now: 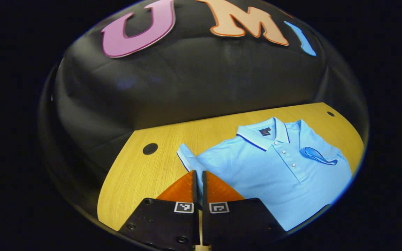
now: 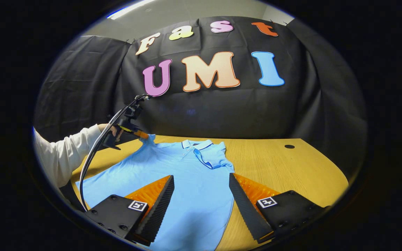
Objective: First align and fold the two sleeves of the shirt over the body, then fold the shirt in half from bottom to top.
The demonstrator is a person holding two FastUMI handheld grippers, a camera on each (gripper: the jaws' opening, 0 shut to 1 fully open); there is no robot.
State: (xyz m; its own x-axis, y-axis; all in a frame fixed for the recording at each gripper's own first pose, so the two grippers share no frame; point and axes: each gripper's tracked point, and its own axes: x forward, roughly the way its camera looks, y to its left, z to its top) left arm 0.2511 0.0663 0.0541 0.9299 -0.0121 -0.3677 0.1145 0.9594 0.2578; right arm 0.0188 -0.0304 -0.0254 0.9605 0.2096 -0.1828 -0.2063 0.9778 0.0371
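A light blue polo shirt (image 1: 274,174) lies face up on the wooden table (image 1: 134,174), collar toward the far wall. One short sleeve (image 1: 318,155) is folded over the chest. My left gripper (image 1: 198,173) is shut on the other sleeve (image 1: 186,157) at the shirt's edge. In the right gripper view the same gripper (image 2: 142,134) holds that sleeve (image 2: 149,139) raised a little off the table. My right gripper (image 2: 201,182) stands open above the shirt's lower body (image 2: 194,195), one finger over the cloth and the other near its side hem, with nothing between them.
A hand in a white sleeve (image 2: 65,153) holds the left gripper, and a cable (image 2: 92,157) loops down from it. The table has round holes (image 1: 150,148) (image 2: 289,146). Bare wood (image 2: 291,174) stretches to the right of the shirt. Black cloth walls the booth behind.
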